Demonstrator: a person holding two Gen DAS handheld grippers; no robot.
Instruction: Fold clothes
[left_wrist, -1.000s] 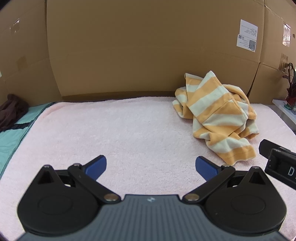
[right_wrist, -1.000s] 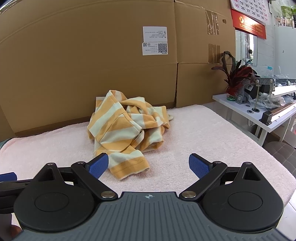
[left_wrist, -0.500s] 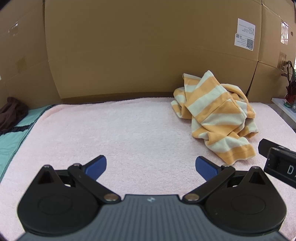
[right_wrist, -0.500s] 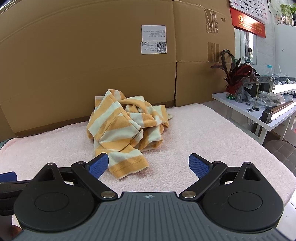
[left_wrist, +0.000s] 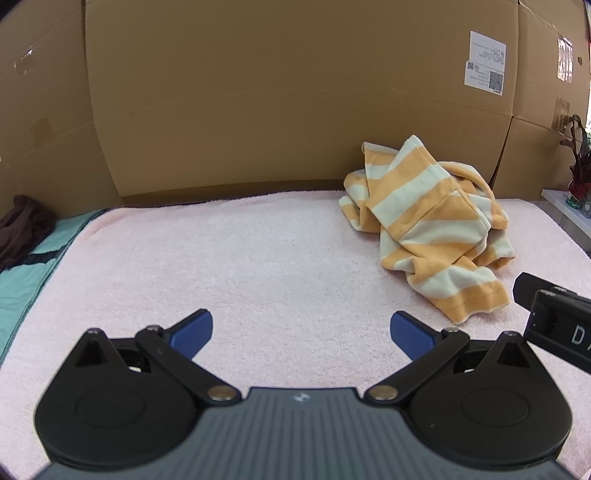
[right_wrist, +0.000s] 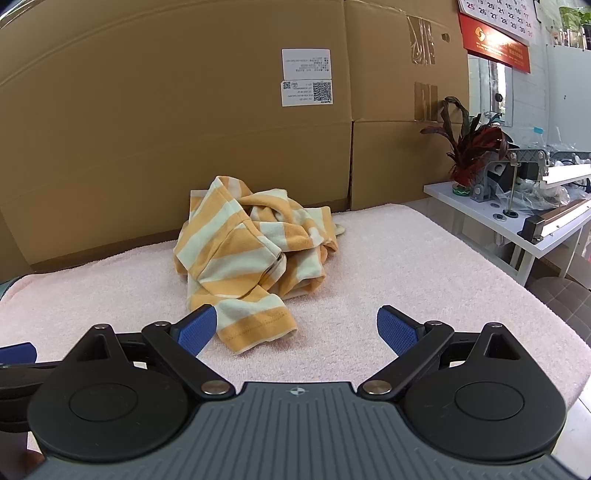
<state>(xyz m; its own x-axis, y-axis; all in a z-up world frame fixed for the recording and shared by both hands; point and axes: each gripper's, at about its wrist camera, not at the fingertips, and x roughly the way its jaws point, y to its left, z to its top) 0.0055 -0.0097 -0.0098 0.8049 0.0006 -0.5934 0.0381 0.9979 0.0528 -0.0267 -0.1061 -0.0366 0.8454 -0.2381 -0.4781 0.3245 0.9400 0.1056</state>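
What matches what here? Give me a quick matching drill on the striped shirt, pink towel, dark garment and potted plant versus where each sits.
Things:
1. striped shirt
2. pink towel
3. dark brown garment
4. red-leaved plant

Places or states:
A. on the white side table
B. spread flat as the work surface
C. crumpled near the cardboard wall
D. on the teal cloth, far left

Pairs: 1-C, 2-B, 3-D, 4-A

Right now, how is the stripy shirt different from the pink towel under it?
The shirt has orange and cream stripes; the towel is plain pink. The shirt is crumpled in a heap; the towel lies spread flat. The shirt takes up only a small patch near the cardboard; the towel covers the whole surface. Both are soft cloth, and no gripper touches the shirt.
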